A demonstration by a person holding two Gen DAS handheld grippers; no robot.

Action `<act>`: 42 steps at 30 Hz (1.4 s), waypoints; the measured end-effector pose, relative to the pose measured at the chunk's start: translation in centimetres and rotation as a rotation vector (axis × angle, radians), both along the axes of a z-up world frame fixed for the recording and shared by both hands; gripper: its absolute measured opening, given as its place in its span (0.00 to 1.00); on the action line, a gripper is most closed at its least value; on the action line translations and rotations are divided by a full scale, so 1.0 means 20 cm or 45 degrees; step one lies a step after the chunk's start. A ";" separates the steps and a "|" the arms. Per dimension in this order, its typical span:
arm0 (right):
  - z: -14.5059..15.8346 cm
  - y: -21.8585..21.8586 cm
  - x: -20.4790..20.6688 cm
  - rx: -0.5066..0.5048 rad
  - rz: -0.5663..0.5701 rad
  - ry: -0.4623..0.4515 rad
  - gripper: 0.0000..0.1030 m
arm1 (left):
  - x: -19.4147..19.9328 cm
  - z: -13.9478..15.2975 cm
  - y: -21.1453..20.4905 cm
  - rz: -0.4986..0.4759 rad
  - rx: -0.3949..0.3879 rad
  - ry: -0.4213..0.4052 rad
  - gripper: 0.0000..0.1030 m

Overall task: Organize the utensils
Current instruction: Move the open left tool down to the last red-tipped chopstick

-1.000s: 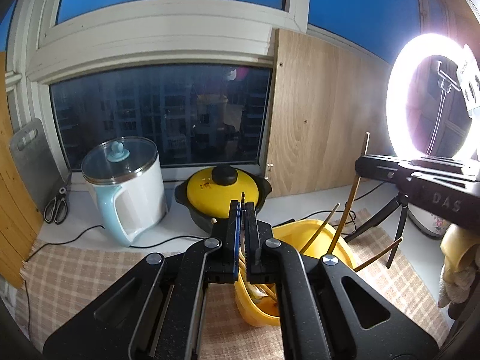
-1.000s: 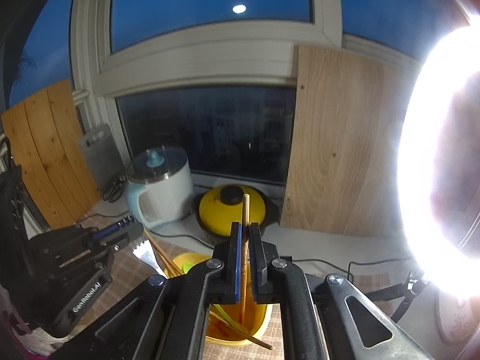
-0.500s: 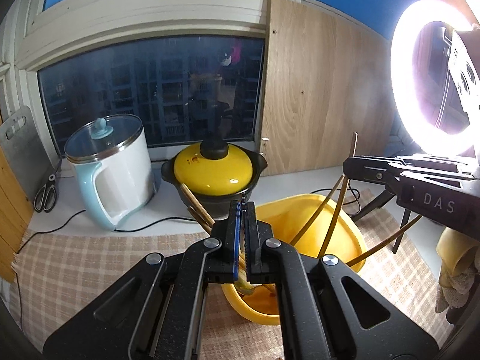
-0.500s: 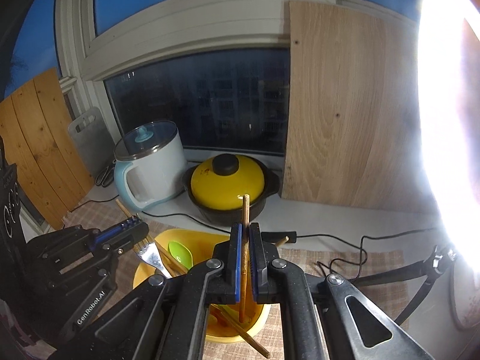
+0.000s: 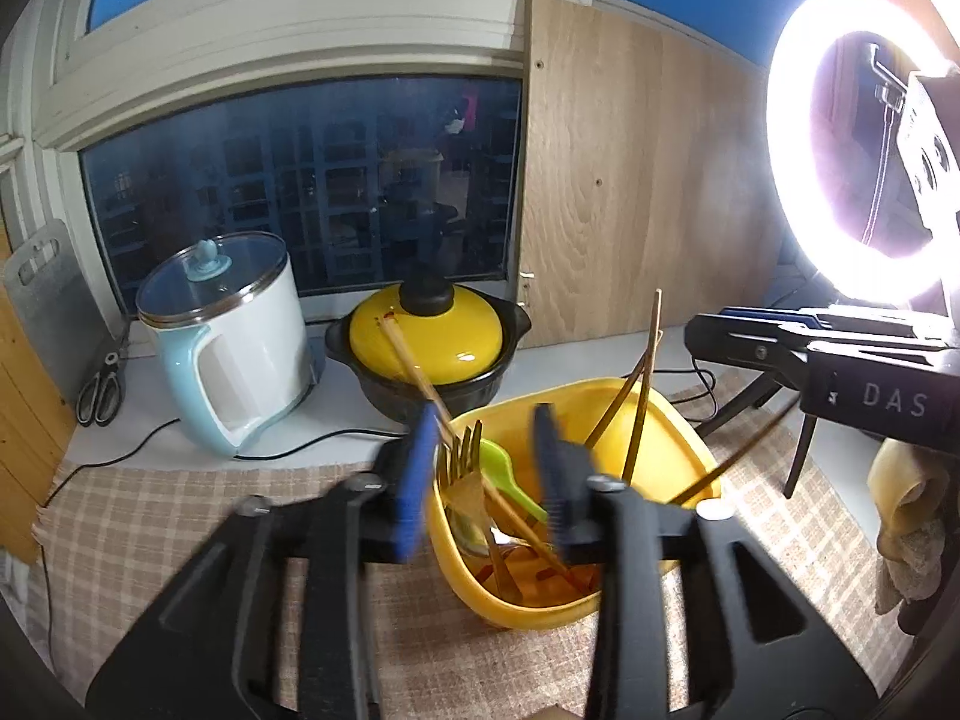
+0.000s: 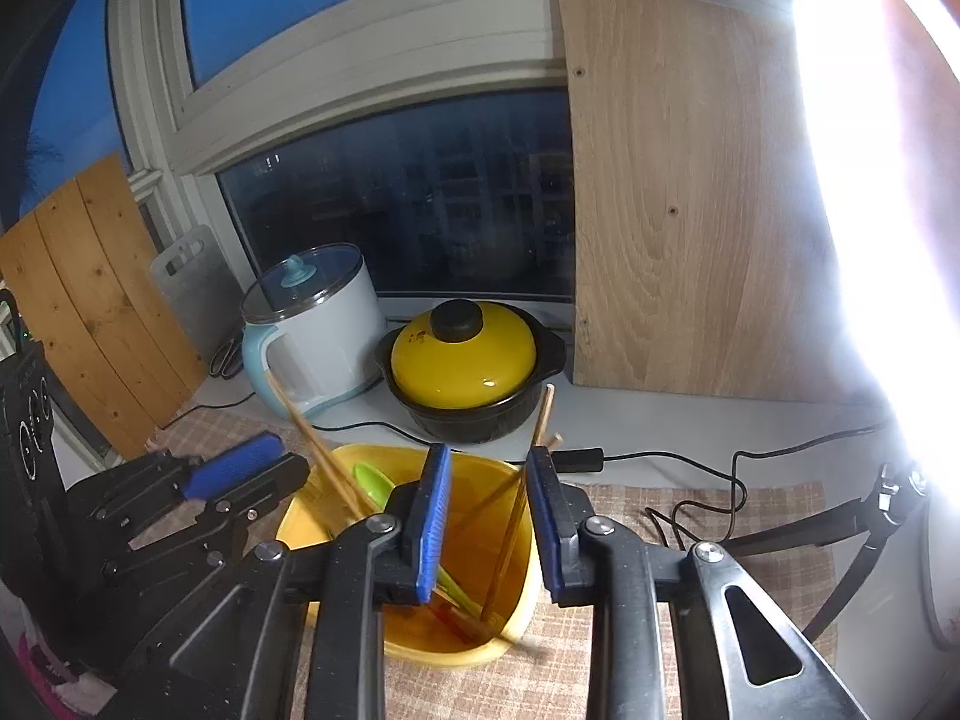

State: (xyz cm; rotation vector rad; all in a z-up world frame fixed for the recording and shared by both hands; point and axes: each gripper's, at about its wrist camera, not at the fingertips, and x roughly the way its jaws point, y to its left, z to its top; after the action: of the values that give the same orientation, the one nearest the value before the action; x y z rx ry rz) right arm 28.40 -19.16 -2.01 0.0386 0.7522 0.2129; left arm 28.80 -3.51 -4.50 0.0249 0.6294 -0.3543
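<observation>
Grippers part over yellow bowl [image 5: 672, 420]: left gripper [image 5: 483, 468] just released fork [image 5: 465, 468]; right gripper [image 6: 486, 516] just freed chopstick [image 6: 516, 516], both jaws spreading.

Black tongs [image 5: 483, 474]; blue pads [image 5: 414, 480]

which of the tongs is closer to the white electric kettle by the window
Left. The left tongs hang over the yellow bowl's kettle-side rim; the right tongs hang over its far side, farther from the white kettle.
</observation>
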 end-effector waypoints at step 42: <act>-0.12 -0.65 -0.87 0.095 -0.142 -0.058 0.85 | -0.55 -0.48 -0.06 -0.048 0.000 0.658 0.38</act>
State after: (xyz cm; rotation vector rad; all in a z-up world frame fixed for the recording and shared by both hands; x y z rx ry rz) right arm 10.91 -32.11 -4.43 0.1459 0.6948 0.1353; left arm 17.83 -4.65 -14.18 -0.0569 1.1411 -0.3999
